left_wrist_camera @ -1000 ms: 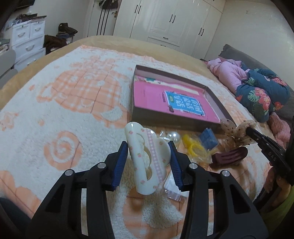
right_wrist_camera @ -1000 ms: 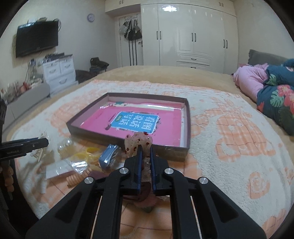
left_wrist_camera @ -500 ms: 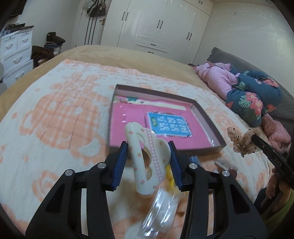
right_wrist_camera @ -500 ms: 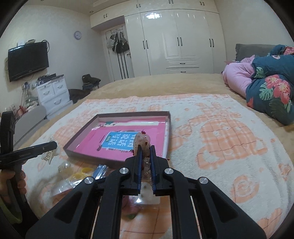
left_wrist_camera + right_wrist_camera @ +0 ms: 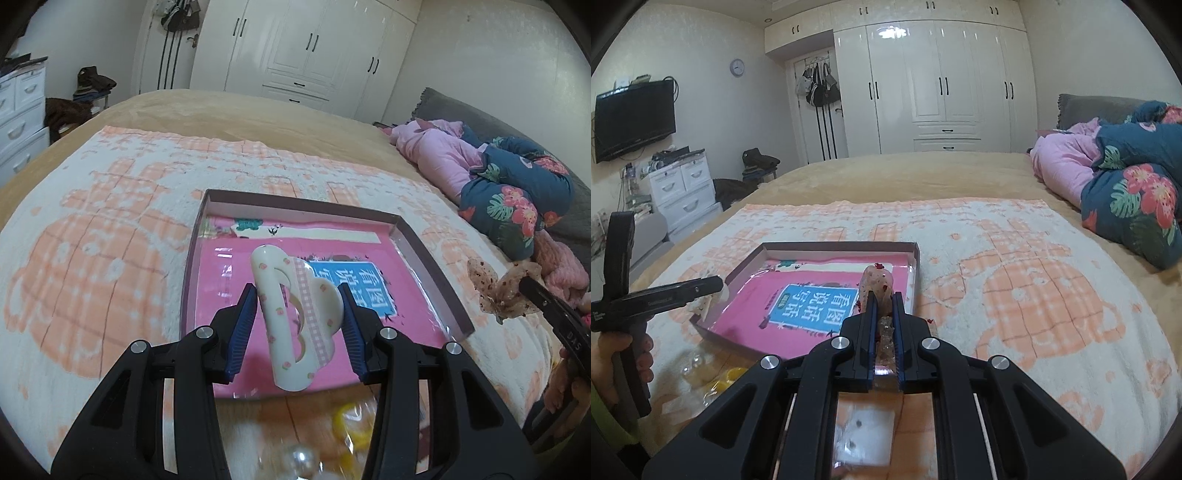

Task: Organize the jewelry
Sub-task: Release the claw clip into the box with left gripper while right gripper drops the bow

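Evidently bound for the box (image 5: 424,254), left tool (image 5: 299,325) clamps a cream hair claw (image 5: 291,325), right tool (image 5: 884,317) a speckled bow (image 5: 878,284).

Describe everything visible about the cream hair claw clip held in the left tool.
The cream plastic hair claw clip has a glossy, curved body dotted with small pink flowers, a pink gingham band along one side, and scalloped cut-outs through its middle. It stands roughly upright, tilted slightly left, pinched between the blue pads of the left tool. It hangs in the air above the near edge of the shallow pink-lined box, touching nothing else.
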